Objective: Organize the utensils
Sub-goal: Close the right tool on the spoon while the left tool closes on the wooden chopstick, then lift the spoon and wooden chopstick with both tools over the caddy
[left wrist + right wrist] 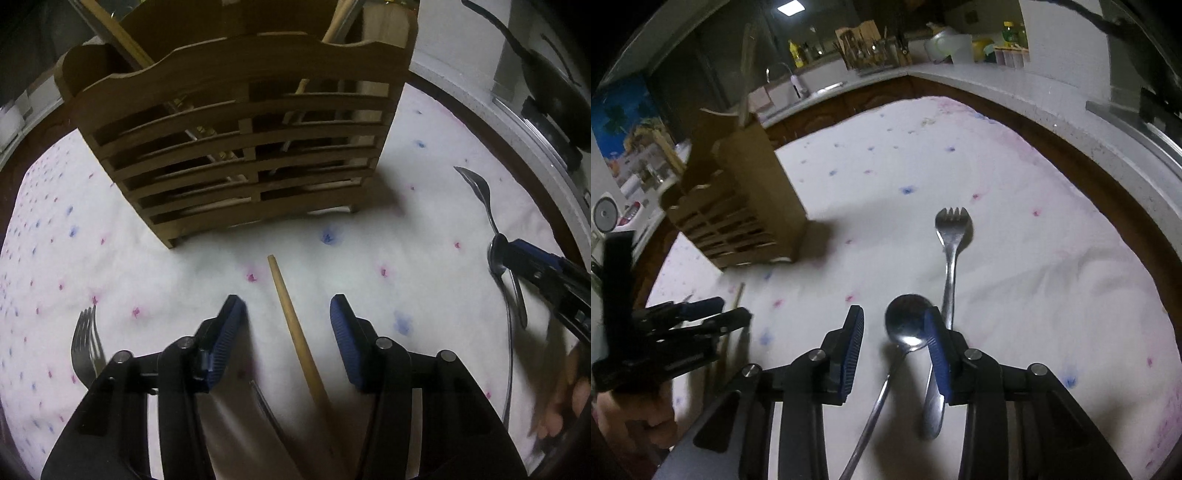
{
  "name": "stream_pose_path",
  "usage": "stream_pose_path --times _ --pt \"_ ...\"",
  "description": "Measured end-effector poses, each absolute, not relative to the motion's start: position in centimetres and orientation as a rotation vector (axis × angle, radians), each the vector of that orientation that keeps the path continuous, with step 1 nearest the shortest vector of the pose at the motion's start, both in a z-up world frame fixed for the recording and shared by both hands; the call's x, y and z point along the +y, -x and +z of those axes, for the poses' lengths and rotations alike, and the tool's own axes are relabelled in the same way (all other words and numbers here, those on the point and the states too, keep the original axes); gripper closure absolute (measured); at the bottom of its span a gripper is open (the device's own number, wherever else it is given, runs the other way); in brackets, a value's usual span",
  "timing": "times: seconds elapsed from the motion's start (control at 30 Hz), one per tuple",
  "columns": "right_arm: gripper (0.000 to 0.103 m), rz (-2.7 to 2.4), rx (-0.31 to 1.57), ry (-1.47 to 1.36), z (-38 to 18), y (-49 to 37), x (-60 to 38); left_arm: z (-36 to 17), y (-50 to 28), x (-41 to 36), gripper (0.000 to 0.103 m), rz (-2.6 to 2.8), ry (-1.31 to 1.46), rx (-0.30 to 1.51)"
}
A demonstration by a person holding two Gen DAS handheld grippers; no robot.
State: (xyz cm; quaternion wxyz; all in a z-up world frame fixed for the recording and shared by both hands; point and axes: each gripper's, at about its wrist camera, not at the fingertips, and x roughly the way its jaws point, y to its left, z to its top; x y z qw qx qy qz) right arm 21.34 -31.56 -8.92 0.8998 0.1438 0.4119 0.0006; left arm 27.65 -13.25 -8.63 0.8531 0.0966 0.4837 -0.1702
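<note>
Now, through the left wrist camera, we are holding the left gripper [286,339] with its jaws apart around the wooden chopstick [295,332], which is lying on the spotted cloth [424,221] just before the slatted wooden caddy [236,147]; neither pad seems to be pressing it yet. We should be squeezing squarely across the stick. Through the right wrist camera, the right gripper [895,350] is standing parted over the spoon [907,328], beside a fork [951,240]; centring on the neck would help.
</note>
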Motion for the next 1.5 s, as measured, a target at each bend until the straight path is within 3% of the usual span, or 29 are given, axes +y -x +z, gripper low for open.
stream_pose_path --times 0.07,0.1,0.43,0.6,0.63,0.67,0.73,1.5 --pt "0.069 0.002 0.873 -0.285 -9.5 -22.0 -31.6 -8.6 -27.6 -13.2 0.088 -0.362 -0.199 1.008" --pt "0.069 0.007 0.876 -0.283 -9.6 -22.1 -31.5 -8.5 -27.7 -13.0 0.094 -0.367 -0.190 1.009" --pt "0.069 0.001 0.839 -0.246 -8.4 -21.8 -31.9 -8.2 -27.8 -11.2 0.095 -0.388 -0.123 1.012" --pt "0.069 0.019 0.905 -0.238 -9.8 -23.3 -32.3 -8.1 -27.3 -11.2 0.096 -0.389 -0.120 1.000" --pt "0.078 0.016 0.893 -0.229 -9.7 -23.2 -32.3 -7.8 -27.2 -10.9 0.097 -0.390 -0.112 0.995" --pt "0.097 0.018 0.900 -0.232 -9.7 -23.2 -32.3 -7.7 -27.1 -11.0 0.097 -0.392 -0.104 0.993" --pt "0.098 0.035 0.883 -0.257 -9.3 -22.9 -32.5 -7.1 -27.0 -10.8 0.097 -0.396 -0.081 0.984" --pt "0.100 0.082 0.576 -0.122 1.3 -16.9 -29.0 2.5 -20.4 -5.3 0.098 -0.462 0.118 0.755"
